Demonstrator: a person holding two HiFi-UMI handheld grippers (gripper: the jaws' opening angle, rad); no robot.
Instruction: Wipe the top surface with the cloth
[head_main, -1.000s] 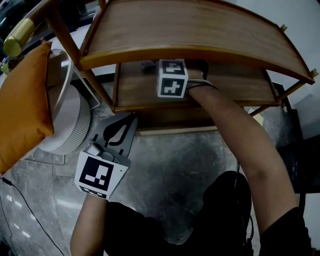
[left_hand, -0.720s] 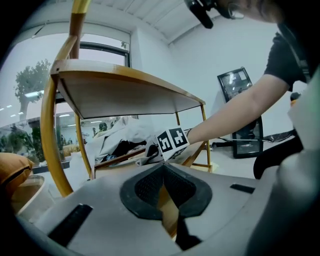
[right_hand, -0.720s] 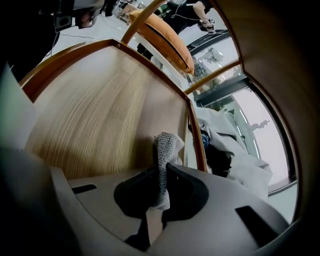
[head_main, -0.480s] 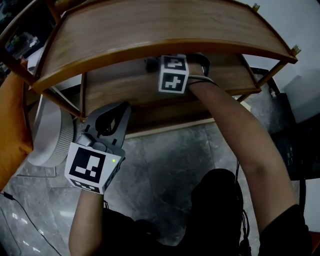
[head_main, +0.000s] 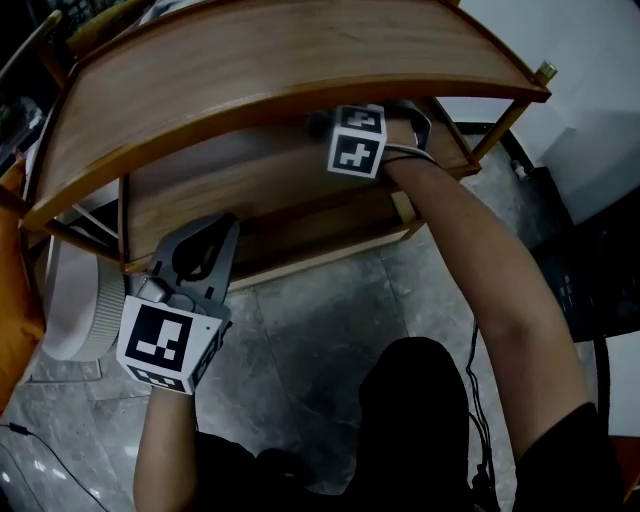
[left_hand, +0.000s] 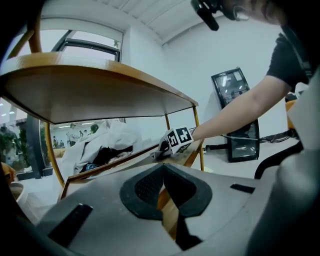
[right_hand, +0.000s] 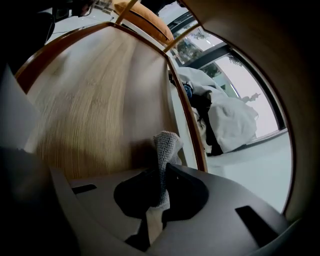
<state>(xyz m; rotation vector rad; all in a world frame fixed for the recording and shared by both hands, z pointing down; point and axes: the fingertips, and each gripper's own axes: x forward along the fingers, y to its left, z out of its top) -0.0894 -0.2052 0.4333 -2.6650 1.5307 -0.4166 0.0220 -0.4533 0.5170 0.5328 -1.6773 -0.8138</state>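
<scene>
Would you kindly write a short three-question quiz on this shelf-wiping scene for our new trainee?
1. True or false: the right tongs grip the cloth.
2. Beneath the top shelf, the right tongs reach over: A) the floor; B) the second shelf; C) a chair.
3. Fill in: the left tongs are ____ (open or shut).
Key: 1 true; 2 B; 3 shut.

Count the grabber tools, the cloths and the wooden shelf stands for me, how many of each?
Grippers: 2, the left gripper and the right gripper
Cloths: 1, the cloth, pinched in the right gripper
Shelf stands: 1, the wooden shelf unit
Total: 4
</scene>
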